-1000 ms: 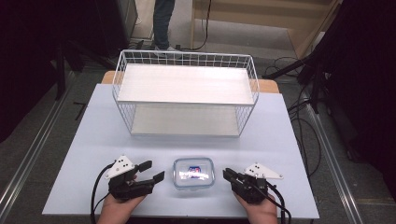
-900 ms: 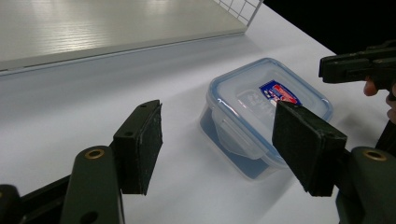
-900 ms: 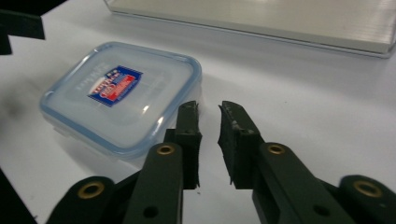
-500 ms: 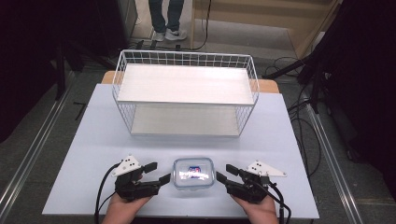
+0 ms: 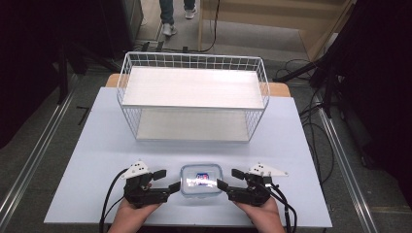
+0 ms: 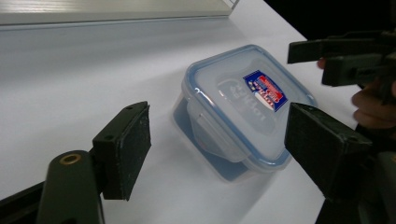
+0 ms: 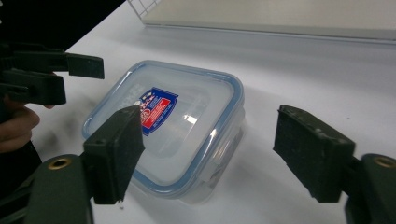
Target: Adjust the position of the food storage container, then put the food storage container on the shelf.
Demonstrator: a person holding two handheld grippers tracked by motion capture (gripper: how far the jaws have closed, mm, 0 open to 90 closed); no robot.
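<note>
A clear plastic food container [image 5: 201, 179] with a blue-rimmed lid and a red-and-blue label sits at the table's front middle. My left gripper [image 5: 166, 180] lies at its left side and my right gripper [image 5: 230, 179] at its right, both pointing inward at it. Both pairs of jaws have just been opening and stand wide apart. In the left gripper view the container [image 6: 233, 107] lies just ahead of the open left gripper [image 6: 219, 144], untouched. In the right gripper view the container [image 7: 182, 126] lies likewise ahead of the open right gripper [image 7: 212, 149]; no pad presses on it.
A white wire basket [image 5: 192, 97] with two shelves stands across the back half of the pale table [image 5: 97, 145]. Cables [image 5: 316, 131] lie on the floor at the right. A person's feet [image 5: 170, 26] stand beyond the table's far side.
The right gripper's jaws have spread from nearly shut to wide. The left jaws have widened a little. Both hands have stayed beside the container. The feet at the back have shifted.
</note>
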